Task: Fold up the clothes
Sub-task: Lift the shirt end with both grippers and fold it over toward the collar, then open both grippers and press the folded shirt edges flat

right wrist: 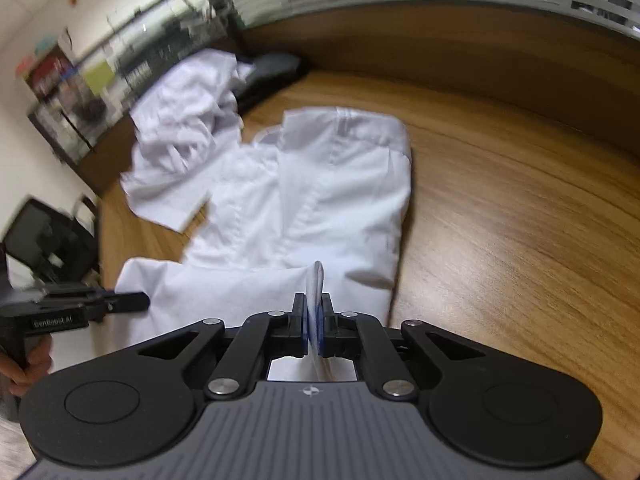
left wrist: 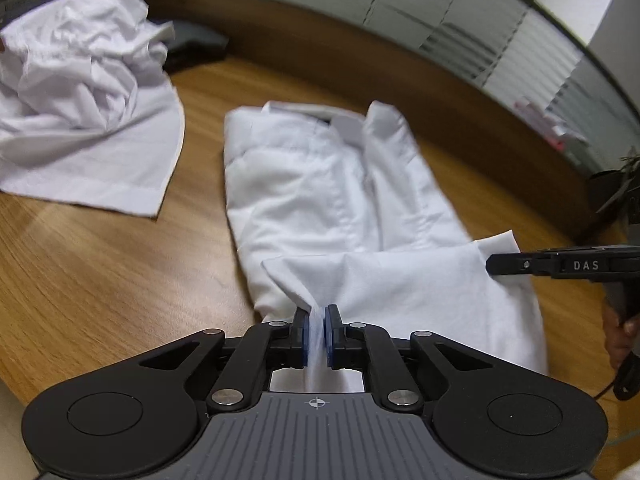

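Item one: a white shirt [left wrist: 320,184], partly folded, flat on our wooden table [left wrist: 100,280], collar toward 12 o'clock, hem toward 6.

Item two: our left gripper [left wrist: 316,320], jaws narrowed onto a pinch of the shirt's hem at 6 o'clock in its own view.

Item three: our right gripper [right wrist: 314,316], jaws nearly closed on another pinch of the same hem; in the left view it comes in at 3 o'clock.

Item four: a crumpled white garment [left wrist: 80,92], at 10 o'clock, apart from the shirt.
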`<move>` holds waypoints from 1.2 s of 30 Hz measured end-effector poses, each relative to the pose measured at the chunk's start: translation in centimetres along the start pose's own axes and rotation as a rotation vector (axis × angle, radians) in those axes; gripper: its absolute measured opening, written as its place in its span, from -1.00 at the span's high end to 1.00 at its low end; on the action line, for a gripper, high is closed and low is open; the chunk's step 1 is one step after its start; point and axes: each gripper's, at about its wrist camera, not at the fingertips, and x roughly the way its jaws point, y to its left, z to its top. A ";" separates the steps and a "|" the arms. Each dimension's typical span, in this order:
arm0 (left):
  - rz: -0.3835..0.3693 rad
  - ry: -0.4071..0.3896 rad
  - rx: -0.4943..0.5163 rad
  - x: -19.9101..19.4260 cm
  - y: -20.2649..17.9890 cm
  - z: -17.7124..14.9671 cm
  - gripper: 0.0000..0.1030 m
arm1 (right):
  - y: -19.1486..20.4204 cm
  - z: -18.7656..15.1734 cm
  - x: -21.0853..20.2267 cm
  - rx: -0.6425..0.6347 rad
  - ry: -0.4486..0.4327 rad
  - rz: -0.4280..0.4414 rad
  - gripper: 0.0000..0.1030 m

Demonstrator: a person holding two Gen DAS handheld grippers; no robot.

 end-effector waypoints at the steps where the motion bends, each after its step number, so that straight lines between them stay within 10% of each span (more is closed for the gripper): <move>1: 0.008 0.007 0.001 0.5 0.0 0.0 0.76 | 0.0 -0.1 0.8 -0.012 0.011 -0.017 0.84; 5: 0.023 0.016 -0.003 0.4 0.0 0.2 0.73 | 0.2 -0.2 2.0 -0.089 0.025 -0.091 0.36; 9: 0.033 -0.044 -0.044 -2.9 0.1 0.6 0.47 | 1.3 0.2 -0.5 -0.147 -0.014 -0.146 0.30; 15: 0.002 -0.099 0.048 -4.6 -1.9 1.4 0.38 | 3.5 0.3 -3.7 -0.204 -0.088 -0.146 0.51; 24: 0.080 0.031 0.149 1.9 -2.9 1.6 0.39 | 2.1 0.2 2.0 -0.131 0.016 -0.161 0.89; 31: 0.055 0.037 0.012 1.8 -1.2 2.3 0.42 | -0.9 0.0 3.9 0.034 0.023 -0.145 0.95; 36: 0.044 0.014 0.119 -0.6 -2.4 2.0 0.38 | 1.4 0.2 1.0 -0.060 -0.026 -0.158 0.83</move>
